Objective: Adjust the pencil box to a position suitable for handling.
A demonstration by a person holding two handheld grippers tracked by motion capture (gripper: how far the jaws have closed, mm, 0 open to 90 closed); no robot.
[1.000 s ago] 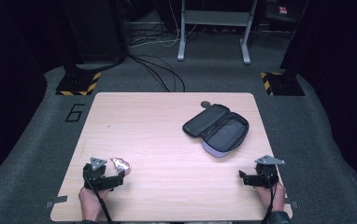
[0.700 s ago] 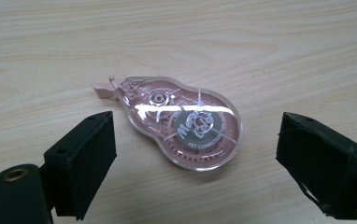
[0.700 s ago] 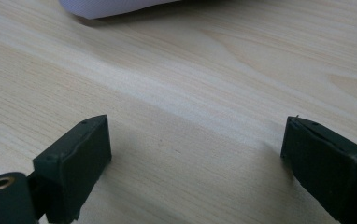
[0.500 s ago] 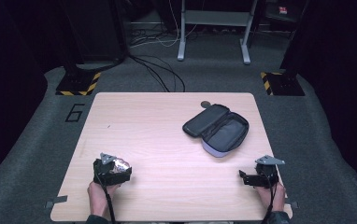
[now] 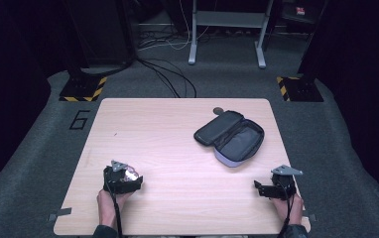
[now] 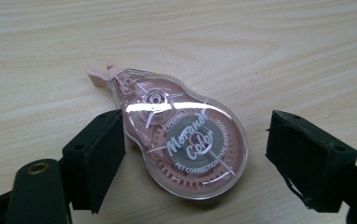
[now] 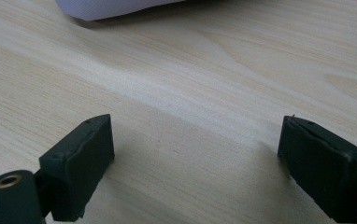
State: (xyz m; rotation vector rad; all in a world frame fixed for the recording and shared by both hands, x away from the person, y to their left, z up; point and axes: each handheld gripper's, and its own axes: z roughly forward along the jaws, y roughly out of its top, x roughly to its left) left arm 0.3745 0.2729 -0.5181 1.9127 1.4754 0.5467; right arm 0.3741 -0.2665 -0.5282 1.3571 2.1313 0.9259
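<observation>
Where jaws straddle: tape's label (image 6: 193, 142) (legible).

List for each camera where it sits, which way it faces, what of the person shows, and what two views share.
High view: above the person's side, looking forward and down on the table and open pouch; both hands and grippers show.
Left gripper view: rides the left gripper, looking along its closing jaws at the correction tape between them.
Right gripper view: rides the right gripper, jaws open over bare wood.
Shared: the correction tape appears in the high and left gripper views.
</observation>
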